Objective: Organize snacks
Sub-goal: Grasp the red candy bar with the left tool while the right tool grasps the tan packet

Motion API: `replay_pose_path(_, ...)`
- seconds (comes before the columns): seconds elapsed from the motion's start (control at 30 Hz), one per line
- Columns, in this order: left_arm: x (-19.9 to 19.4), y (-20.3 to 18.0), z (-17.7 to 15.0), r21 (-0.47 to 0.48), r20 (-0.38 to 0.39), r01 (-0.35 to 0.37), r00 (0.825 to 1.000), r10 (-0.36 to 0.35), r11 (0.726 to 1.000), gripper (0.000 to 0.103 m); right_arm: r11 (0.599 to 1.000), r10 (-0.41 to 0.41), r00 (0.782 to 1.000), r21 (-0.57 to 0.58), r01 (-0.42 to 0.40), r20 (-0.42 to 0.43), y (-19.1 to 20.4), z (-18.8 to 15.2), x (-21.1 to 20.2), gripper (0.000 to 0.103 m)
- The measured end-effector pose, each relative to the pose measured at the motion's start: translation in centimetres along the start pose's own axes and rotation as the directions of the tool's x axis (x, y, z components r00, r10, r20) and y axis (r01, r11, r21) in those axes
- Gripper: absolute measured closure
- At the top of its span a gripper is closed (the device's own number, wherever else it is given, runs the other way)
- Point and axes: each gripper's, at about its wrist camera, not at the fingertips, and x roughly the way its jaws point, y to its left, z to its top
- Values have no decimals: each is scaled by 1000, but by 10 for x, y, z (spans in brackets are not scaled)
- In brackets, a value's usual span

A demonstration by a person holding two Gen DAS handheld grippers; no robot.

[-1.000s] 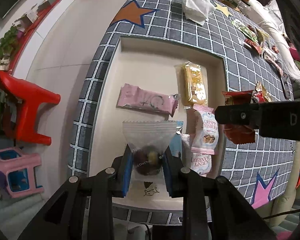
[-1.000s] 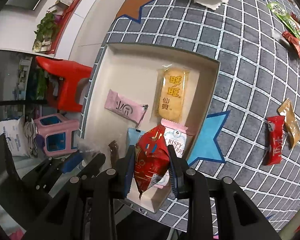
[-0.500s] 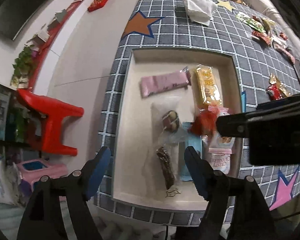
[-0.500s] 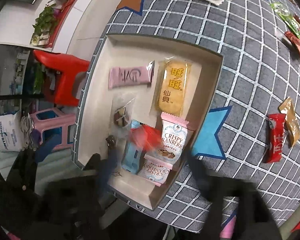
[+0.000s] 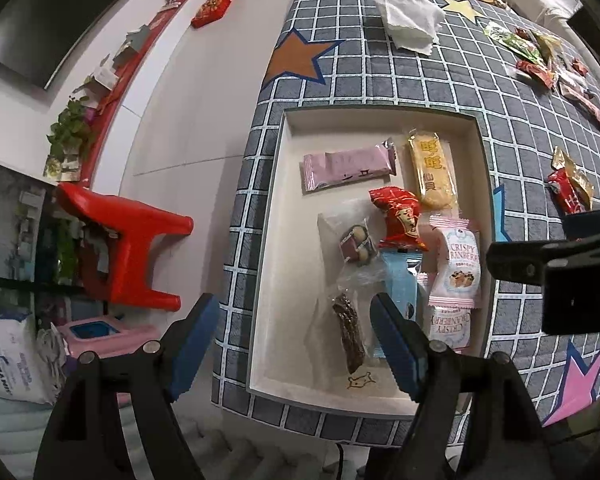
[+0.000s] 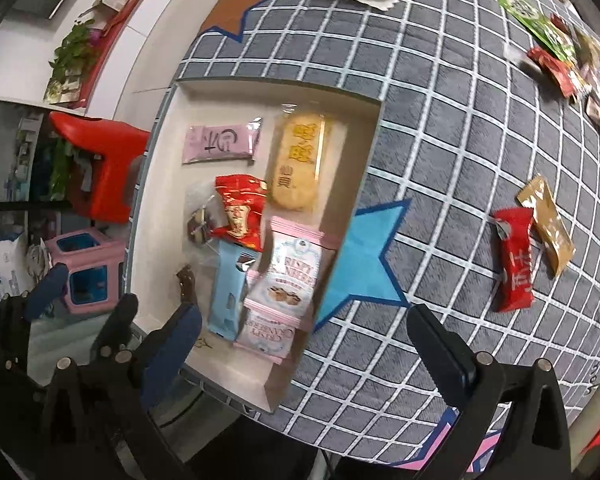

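A shallow cream tray sits on a grey grid-patterned cloth with coloured stars, and it is the landmark for everything here.

Inside the tray, a pink wafer bar lies toward the far end. Beside it on the right is a yellow rice cracker packet. A red snack packet rests near the tray's middle, overlapping the top of a light blue packet. Just left of the red packet is a clear wrapper holding a dark chocolate sweet. Nearer the tray's close end lies a clear-wrapped dark brown strip. Along the tray's right wall are two pink Crispy Cranberry packets, one overlapping the other.

The left gripper hovers over the tray's near end, its blue-padded fingers spread wide and holding nothing. The right gripper is also spread wide and empty, above the tray's near right corner.

Outside the tray, on the cloth to its right, a red packet and a brown packet lie side by side. White tissues lie beyond the tray's far end.
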Motion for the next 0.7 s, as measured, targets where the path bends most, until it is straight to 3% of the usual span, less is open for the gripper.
replay_pose_path(0.4,-7,-31,7,76,2,2,1000,-2,997,22,993,26,1000,113,-27,6,-45,-17,-3,0)
replay_pose_path(0.57,-7,-57,9,134,-13,56,998,-55,989,22,978,-23,1000,208,25,-16,-97,-42,1,0)
replay_pose_path(0.7,-7,-79,12,181,-31,98,995,-94,979,22,942,-80,996,323,91,-48,-151,-65,3,0)
